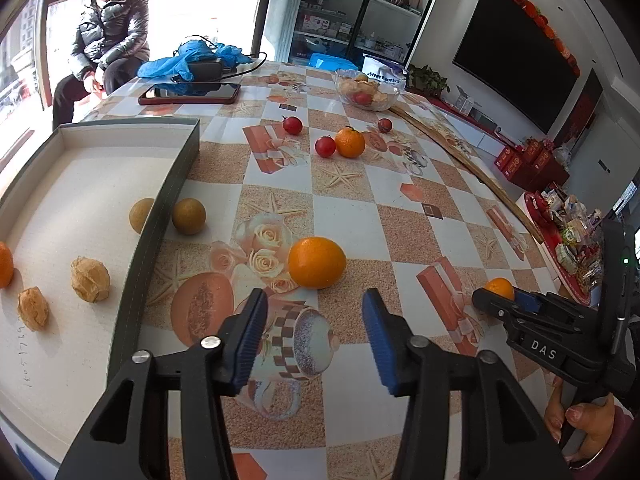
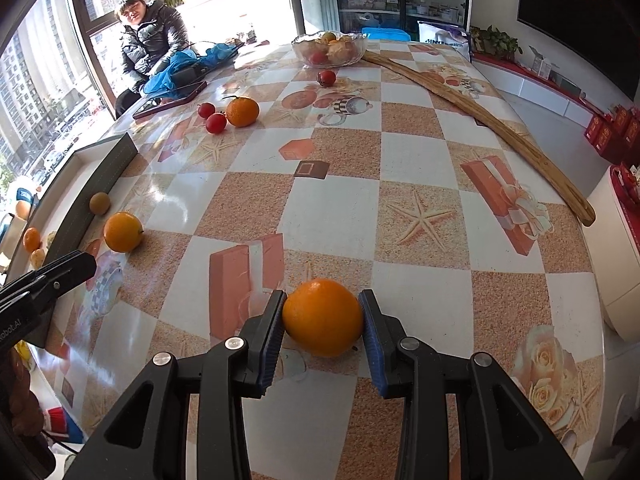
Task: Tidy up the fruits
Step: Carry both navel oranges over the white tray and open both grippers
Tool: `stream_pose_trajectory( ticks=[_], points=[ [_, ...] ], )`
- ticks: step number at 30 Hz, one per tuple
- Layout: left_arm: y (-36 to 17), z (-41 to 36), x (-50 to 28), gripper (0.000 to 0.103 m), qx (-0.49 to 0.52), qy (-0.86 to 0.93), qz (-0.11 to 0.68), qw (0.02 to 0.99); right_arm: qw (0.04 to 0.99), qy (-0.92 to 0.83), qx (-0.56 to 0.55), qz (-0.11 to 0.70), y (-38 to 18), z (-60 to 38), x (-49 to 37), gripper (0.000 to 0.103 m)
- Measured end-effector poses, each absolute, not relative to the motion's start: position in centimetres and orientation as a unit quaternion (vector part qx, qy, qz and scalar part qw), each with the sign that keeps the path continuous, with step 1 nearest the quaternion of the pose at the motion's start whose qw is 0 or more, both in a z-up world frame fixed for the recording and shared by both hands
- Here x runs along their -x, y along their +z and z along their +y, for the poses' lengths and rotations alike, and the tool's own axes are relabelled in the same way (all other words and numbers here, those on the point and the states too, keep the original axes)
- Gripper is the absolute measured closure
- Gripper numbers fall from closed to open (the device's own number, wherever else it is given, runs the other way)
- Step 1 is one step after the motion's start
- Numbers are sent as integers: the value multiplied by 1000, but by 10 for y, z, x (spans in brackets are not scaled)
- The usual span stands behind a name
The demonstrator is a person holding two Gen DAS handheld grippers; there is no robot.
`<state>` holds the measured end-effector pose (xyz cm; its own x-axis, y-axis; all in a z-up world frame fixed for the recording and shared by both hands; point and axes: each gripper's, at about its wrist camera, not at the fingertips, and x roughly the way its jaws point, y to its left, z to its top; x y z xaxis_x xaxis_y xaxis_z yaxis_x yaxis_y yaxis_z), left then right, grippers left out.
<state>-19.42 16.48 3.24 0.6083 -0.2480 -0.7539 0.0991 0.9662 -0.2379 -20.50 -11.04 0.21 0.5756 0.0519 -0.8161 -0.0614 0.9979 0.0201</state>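
The right gripper (image 2: 322,318) has its jaws closed on an orange (image 2: 323,317), both blue pads pressed against its sides; the fruit sits low over the worktop (image 2: 420,152), and whether it touches the patterned cloth cannot be told. In the left wrist view that same gripper (image 1: 494,300) shows at the right edge with a bit of orange peel above its fingers. The left gripper (image 1: 314,320) hangs with its jaws open and nothing between them, over the cloth just short of a second orange (image 1: 317,262), which lies free on the worktop. To the left stands a shallow box (image 1: 132,280) with a dark wall; inside it lie a round brown fruit (image 1: 141,215) against the wall, two wrinkled tan pieces (image 1: 90,279) and (image 1: 33,308), and part of another orange (image 1: 5,265) at the picture's edge. Just outside the wall, touching or nearly so, sits a second brown fruit (image 1: 189,216). Farther off, a stemmed orange (image 1: 350,142) lies beside a red fruit (image 1: 325,146), with two more red fruits (image 1: 292,125) and (image 1: 385,125) near them. At the far side stands a glass bowl (image 1: 367,89) holding fruit, beside it a long wooden stick (image 2: 480,116) along the worktop's edge. A phone (image 1: 188,94) and a blue bag (image 1: 188,58) lie at the far left, and a person in a dark puffer jacket (image 1: 112,28) sits beyond them by the window.
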Motion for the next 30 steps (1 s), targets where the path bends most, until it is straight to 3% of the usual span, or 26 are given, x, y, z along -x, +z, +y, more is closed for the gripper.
stream_pose_trajectory(
  ticks=[1, 7, 9, 11, 30],
  points=[
    [35, 161, 191, 33, 77, -96, 423, 898, 888, 32, 3, 459, 2, -110, 206, 65],
    [21, 138, 150, 33, 33, -80, 457, 885, 887, 35, -2, 461, 3, -112, 205, 65],
    [9, 134, 141, 51, 32, -71, 479, 874, 887, 35, -3, 461, 3, -112, 205, 65],
    [8, 130, 143, 60, 17, -67, 471, 879, 887, 36, -2, 461, 3, -112, 204, 65],
    [64, 216, 174, 60, 69, -20, 456, 887, 878, 88, 9, 470, 21, -67, 183, 65]
  ],
)
